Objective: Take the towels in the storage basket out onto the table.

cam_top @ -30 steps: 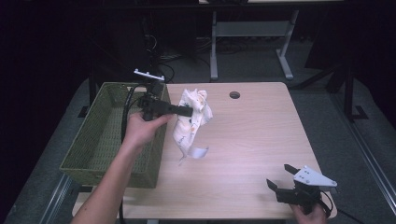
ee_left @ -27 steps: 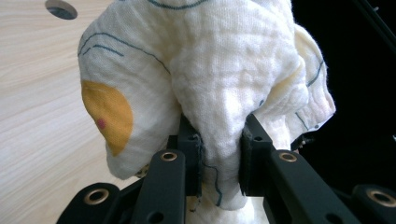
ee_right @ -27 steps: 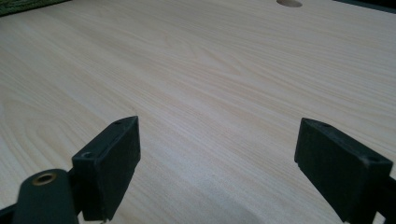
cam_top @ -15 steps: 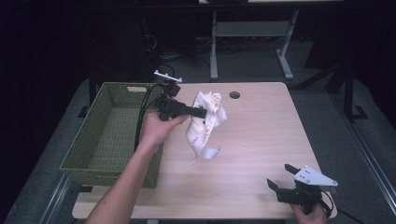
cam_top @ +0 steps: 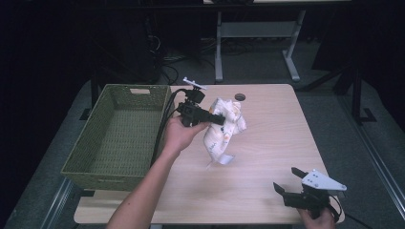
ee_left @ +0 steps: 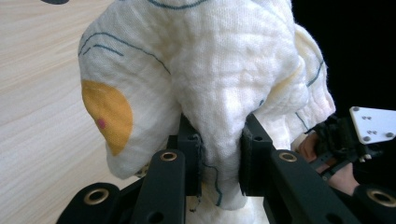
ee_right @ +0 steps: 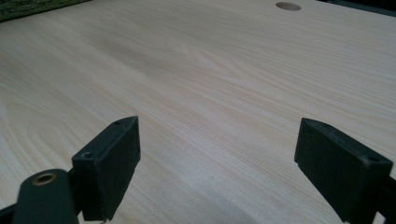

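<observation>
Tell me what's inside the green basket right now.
The green basket looks empty: its woven floor shows bare. The near wall hides a strip of the floor. The white cloth hangs outside it, pinched in the left claw.

The crumpled white muslin cloth in my black left hand-held gripper carries thin teal lines and an orange-yellow round patch with a pink dot. The woven basket is olive green; the wood-grain counter is pale beige.
</observation>
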Tool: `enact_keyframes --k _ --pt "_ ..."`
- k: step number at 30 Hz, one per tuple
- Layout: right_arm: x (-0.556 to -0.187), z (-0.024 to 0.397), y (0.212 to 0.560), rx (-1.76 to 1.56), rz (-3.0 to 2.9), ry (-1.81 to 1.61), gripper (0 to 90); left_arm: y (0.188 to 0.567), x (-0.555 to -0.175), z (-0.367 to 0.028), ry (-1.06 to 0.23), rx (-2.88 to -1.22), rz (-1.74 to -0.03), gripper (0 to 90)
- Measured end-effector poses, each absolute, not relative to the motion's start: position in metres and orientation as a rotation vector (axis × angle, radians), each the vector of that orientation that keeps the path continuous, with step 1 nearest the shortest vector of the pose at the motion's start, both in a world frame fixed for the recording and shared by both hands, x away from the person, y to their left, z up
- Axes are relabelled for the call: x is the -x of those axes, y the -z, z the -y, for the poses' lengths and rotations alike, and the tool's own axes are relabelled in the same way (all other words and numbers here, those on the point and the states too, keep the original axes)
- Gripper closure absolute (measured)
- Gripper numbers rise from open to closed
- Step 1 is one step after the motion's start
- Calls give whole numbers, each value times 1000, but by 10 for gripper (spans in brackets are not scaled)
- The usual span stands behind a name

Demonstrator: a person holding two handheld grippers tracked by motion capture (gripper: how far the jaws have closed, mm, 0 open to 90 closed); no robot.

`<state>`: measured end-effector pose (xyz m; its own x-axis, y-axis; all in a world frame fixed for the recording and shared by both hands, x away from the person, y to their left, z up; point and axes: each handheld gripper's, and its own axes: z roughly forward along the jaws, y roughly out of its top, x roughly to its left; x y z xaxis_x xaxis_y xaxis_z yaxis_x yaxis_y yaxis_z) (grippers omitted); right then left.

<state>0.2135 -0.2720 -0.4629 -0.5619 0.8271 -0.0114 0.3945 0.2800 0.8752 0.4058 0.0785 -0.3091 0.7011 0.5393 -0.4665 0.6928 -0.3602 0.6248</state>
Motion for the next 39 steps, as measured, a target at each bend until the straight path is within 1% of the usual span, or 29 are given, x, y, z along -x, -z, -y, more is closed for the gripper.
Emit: enact_keyframes --k 4,11,14,21,26,31,34,37,39 --pt "-213 271 463 -1106 -2088 -1221 139 315 -406 -71 169 -2076 -961 742" --pt "-213 271 463 -1102 -2085 -1222 138 330 -409 -60 111 -2104 -999 741" --pt "-213 272 462 -1103 -2084 -1223 138 338 -409 -52 68 -2142 -1001 740" --pt "-213 272 462 -1105 -2079 -1231 138 357 -411 -34 25 -2196 -1015 736" --pt "-214 273 462 -1099 -2081 -1229 138 372 -408 -22 -89 -2231 -1015 726" --pt "-213 273 462 -1103 -2080 -1227 139 388 -410 -14 -112 -2296 -1029 709" --pt "-213 272 462 -1102 -2084 -1226 138 396 -411 -10 -127 -2306 -1042 699" --pt "-213 273 462 -1100 -2083 -1229 138 403 -412 -6 -120 -2333 -1036 689" --pt "-213 273 462 -1099 -2082 -1234 138 407 -412 -2 -151 -2354 -1035 680"
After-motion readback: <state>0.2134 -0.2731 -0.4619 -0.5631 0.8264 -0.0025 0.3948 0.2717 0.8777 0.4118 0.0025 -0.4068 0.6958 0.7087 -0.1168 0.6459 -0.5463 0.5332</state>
